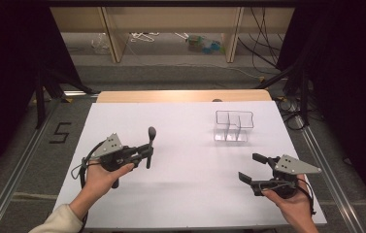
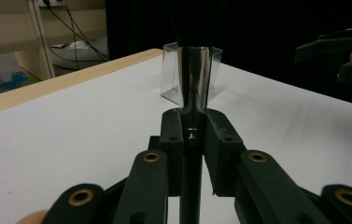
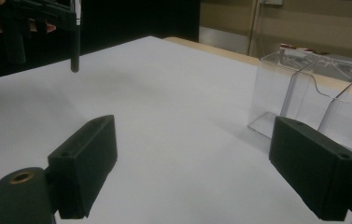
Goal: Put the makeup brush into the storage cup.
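A slim dark utensil with a rounded head (image 1: pixel 151 138) stands nearly upright at about nine o'clock on the white surface (image 1: pixel 185 194), clenched midway along its shaft in the left claw (image 1: pixel 147 152), its lower end hanging clear above the sheet. In the left gripper view the two black jaws press tight against the glossy handle (image 2: pixel 193 84), which widens as it rises out of frame; whether it is a spoon or a ladle cannot be told. The left hand (image 1: pixel 104 174) holds that gripper from seven o'clock, a pale sleeve (image 1: pixel 59 221) behind it. Toward one o'clock on the surface sits a clear plastic divided organizer (image 1: pixel 234 126), upright, its inner walls splitting it into compartments, well apart from the utensil. In the right gripper view the organizer (image 3: pixel 313 102) stands just beyond the right-hand jaw, and the utensil's shaft tip (image 3: pixel 74 56) hangs at the upper left with the other gripper. The right claw (image 1: pixel 255 168) hovers near five o'clock, released, its jaws spread wide with nothing between them, held by the right hand (image 1: pixel 292 206). A strip of bare wood (image 1: pixel 180 96) edges the surface at twelve o'clock, and beyond it the floor carries loose cables (image 1: pixel 263 43) and wooden shelf legs (image 1: pixel 112 34).
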`<state>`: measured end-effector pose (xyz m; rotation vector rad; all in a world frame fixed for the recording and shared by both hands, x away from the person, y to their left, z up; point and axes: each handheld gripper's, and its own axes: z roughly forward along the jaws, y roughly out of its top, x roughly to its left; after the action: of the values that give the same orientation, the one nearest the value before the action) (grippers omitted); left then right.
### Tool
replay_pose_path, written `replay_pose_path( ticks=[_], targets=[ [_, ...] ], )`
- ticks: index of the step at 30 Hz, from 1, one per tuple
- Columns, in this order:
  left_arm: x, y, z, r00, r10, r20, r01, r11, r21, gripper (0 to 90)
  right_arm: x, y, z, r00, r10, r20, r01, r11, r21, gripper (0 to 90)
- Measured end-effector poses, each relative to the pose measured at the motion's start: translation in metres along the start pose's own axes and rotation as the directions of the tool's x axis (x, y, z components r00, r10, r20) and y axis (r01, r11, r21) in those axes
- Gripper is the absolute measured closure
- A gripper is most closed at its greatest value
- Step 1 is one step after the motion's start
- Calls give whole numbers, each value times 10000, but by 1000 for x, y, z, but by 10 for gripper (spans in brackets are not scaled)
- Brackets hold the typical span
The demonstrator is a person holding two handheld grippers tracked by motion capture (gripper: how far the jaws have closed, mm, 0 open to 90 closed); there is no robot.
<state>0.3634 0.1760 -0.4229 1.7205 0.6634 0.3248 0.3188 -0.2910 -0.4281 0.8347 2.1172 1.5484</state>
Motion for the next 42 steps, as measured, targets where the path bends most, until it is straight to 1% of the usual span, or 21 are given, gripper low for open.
replay_pose_path(
  ticks=[5,9,10,12,13,14,15,16,17,19,24,25,27,28,30,31,36,37,39,41,42],
  targets=[
    [-1,-2,3,9998,-177,40,177,9998,-135,779,0,0,2,9999,114,-78,-116,9997,-205,160],
    [-4,-3,4,9998,-162,72,163,9997,-195,779,3,2,3,9992,383,-125,-384,9992,-87,161],
    [-5,-3,5,9998,-177,57,178,9996,-210,779,3,3,5,9996,206,-198,-212,9994,-291,161],
    [-6,-3,5,9999,-110,42,111,9996,-256,779,6,4,6,9988,360,-337,-364,9993,-118,161],
    [-7,-3,5,9999,-103,52,104,9995,-284,779,5,4,8,9997,53,-249,-61,9995,-304,161],
    [-6,-3,5,10000,-9,59,10,9995,-311,779,5,4,8,9997,53,-249,-61,9995,-304,161],
    [-7,-3,5,10000,27,41,-26,9995,-314,779,8,4,9,9986,335,-409,-344,9991,-231,161],
    [-7,-3,5,10000,1,22,-1,9995,-320,779,8,5,7,9994,227,-262,-227,9997,-7,161],
    [-7,-3,5,10000,19,12,-19,9995,-331,779,7,5,10,9996,40,-295,-49,9996,-294,161],
    [-7,-3,6,10000,13,-29,-14,9993,-361,779,9,6,9,9988,327,-377,-333,9994,-138,161],
    [-9,-4,8,10000,54,22,-53,9990,-452,779,10,7,12,9993,144,-354,-161,9988,-465,161],
    [-11,-4,9,9999,-83,-83,79,9990,-432,779,11,8,11,9989,296,-362,-306,9992,-255,161],
    [-11,-3,9,10000,35,-41,-37,9990,-447,779,11,8,13,9993,128,-345,-141,9992,-384,161],
    [-13,-4,10,9999,-112,-89,107,9989,-461,779,14,9,14,9985,322,-441,-335,9990,-292,161],
    [-14,-3,12,10000,-64,-51,61,9987,-504,779,13,10,14,9987,195,-479,-210,9993,-304,161],
    [-15,-3,13,10000,-44,-68,41,9986,-520,779,16,10,16,9973,384,-625,-408,9985,-374,161],
    [-21,-3,19,10000,-79,-36,77,9983,-573,779,20,12,21,9975,183,-686,-223,9980,-585,161],
    [-23,-3,20,10000,9,-43,-11,9985,-539,779,22,13,20,9972,314,-685,-341,9986,-393,161],
    [-26,-3,23,10000,50,-35,-51,9989,-474,778,24,14,23,9957,377,-849,-424,9977,-537,161],
    [-28,-3,26,10000,56,36,-54,9989,-474,778,23,15,23,9976,104,-684,-141,9984,-540,161],
    [-29,-3,27,9999,116,56,-113,9989,-458,779,25,15,25,9953,378,-896,-429,9975,-560,161]
  ],
)
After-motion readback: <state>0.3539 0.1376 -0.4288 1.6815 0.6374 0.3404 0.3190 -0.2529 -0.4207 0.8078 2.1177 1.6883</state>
